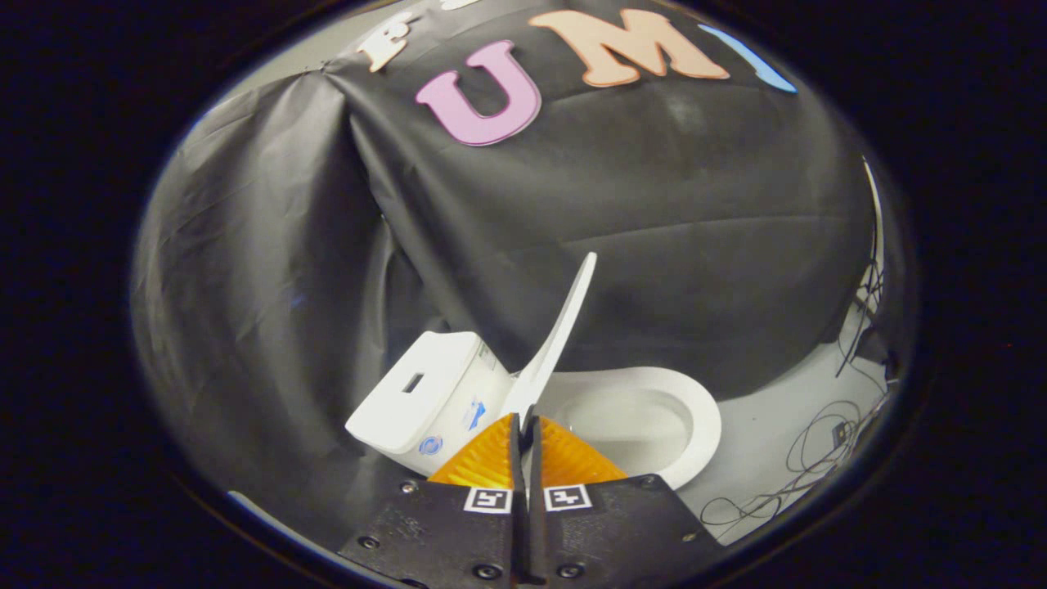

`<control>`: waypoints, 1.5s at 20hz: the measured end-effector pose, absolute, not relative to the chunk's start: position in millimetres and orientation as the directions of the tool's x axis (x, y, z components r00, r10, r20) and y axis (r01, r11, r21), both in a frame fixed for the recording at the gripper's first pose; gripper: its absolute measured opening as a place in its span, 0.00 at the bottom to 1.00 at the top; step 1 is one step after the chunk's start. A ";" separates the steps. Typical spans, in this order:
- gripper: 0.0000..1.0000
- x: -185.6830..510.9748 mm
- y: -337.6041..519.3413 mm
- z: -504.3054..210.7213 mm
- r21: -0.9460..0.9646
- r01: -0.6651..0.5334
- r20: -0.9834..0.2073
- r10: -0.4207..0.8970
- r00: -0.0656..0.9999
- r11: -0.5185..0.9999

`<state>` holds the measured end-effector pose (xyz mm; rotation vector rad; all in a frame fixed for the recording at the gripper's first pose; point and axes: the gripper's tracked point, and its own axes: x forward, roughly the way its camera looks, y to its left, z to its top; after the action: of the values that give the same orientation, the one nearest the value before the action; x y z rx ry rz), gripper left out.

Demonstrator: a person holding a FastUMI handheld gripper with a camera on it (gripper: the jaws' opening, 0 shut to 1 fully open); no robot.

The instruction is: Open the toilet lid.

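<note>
1. Toilet lid (564,327) stands raised and near upright, tilted back toward the tank (417,393), just ahead of the fingertips.
2. Seat and bowl (695,425) lie uncovered beside it, so the opening looks essentially done.
3. The gripper (524,421) has its fingers pressed together; whether they pinch the lid's lower edge I cannot tell.
4. Left, by my judgement: letting go and backing away.

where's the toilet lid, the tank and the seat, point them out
toilet lid (564,323), gripper view, on its raised white edge
tank (413,393), gripper view, on its flat top
seat (703,417), gripper view, on the far rim of the ring
</note>
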<state>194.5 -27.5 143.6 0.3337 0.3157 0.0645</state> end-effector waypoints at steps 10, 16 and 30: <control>0.00 206.3 62.9 197.7 0.140 -0.085 -0.263 0.120 0.957 0.987; 0.00 223.3 122.1 216.4 0.048 -0.164 -0.259 0.171 0.950 0.985; 0.00 264.2 213.1 225.5 0.007 -0.287 -0.280 0.277 0.919 0.958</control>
<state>264.2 213.1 225.5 -0.0339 0.2831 0.2900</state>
